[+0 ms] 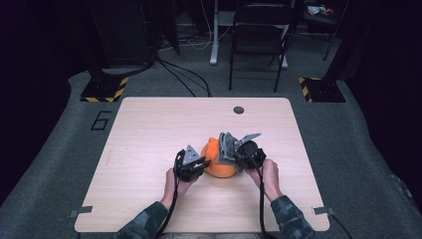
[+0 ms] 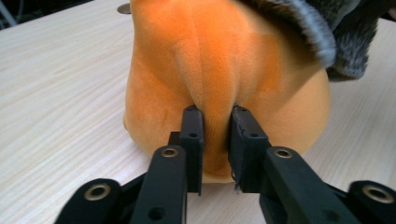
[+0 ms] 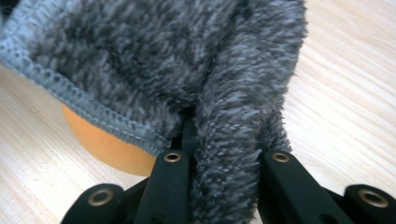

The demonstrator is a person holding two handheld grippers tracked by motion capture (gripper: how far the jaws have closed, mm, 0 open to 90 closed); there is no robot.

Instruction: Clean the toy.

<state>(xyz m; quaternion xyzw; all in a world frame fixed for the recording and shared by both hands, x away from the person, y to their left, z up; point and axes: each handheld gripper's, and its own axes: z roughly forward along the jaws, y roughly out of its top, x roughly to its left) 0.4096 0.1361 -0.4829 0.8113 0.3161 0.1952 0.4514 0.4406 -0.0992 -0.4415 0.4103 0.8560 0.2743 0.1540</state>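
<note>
left tongs (image 2: 214,140): pinching a fold of the orange plush (image 2: 224,70)
right tongs (image 3: 219,154): clamped on the grey fuzzy cloth (image 3: 154,56)
step: dressing the plush, I reckon
next: tug cloth further down

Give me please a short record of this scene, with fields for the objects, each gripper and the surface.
objects: orange plush; grey fuzzy cloth lying over it
left gripper: shut on a fold of the orange plush
right gripper: shut on a fold of the grey fuzzy cloth
surface: light wooden table
position: plush near the table's middle, between both grippers
</note>
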